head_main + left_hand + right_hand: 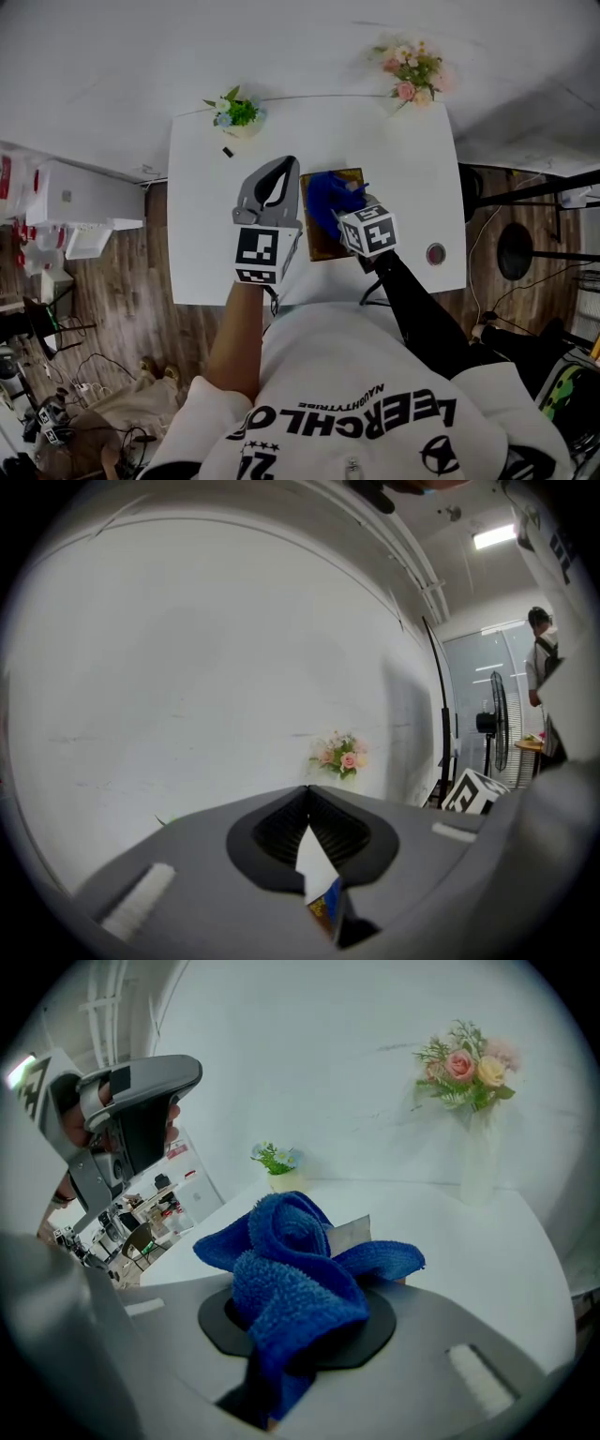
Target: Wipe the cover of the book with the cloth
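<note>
Bunched blue cloth sat clamped in the right gripper, over the brown book on the white table. Left gripper hovered beside it, jaw tips touching, empty.

Office-like lab or workroom.
White table on plank floor; loose cables near left, white cabinet at left, black stands at right. Strip light overhead, glass partition and pedestal fan far right, cluttered desks far left.
</note>
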### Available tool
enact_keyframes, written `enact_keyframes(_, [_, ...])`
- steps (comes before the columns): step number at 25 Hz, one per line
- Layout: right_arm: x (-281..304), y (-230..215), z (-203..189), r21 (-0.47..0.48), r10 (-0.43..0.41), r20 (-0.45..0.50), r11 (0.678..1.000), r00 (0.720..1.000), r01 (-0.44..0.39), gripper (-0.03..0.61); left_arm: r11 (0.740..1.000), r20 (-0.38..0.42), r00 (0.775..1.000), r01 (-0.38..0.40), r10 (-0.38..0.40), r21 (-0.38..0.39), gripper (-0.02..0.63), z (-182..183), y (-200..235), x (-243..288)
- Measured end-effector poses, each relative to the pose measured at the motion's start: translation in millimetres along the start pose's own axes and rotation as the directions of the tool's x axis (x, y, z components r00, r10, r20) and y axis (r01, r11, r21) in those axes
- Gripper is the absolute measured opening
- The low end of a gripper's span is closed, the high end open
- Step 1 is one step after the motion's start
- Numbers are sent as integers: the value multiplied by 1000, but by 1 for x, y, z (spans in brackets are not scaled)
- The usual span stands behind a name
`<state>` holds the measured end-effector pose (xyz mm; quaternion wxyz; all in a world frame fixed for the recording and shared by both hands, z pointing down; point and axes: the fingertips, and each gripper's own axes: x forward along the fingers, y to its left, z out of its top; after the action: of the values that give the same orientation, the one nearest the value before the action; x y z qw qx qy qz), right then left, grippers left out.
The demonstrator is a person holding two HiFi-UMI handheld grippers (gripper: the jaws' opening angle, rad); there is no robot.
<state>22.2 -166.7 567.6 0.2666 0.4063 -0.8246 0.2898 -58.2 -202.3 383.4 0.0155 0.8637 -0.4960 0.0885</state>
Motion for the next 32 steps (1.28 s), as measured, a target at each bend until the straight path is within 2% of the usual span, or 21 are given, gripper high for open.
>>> enact_keyframes(12, [-33,-68,-14,80,-133,15,988,991,131,87,999,6,999,46,-46,12,58,5,-17,15])
enact_keyframes(21, [-62,-119,-28,148,-255,17,957,967,250,87,999,0,999,47,-47,15,58,5,-16,11])
enact_keyframes(26, [-67,-117,-27,152,-256,28,957,966,249,87,999,-7,999,51,-51,5,58,3,-16,9])
enact_keyframes(32, [-68,-86,-2,115,-195,89,976,977,184,87,998,-5,998,57,-57,-37,58,-3,-9,1])
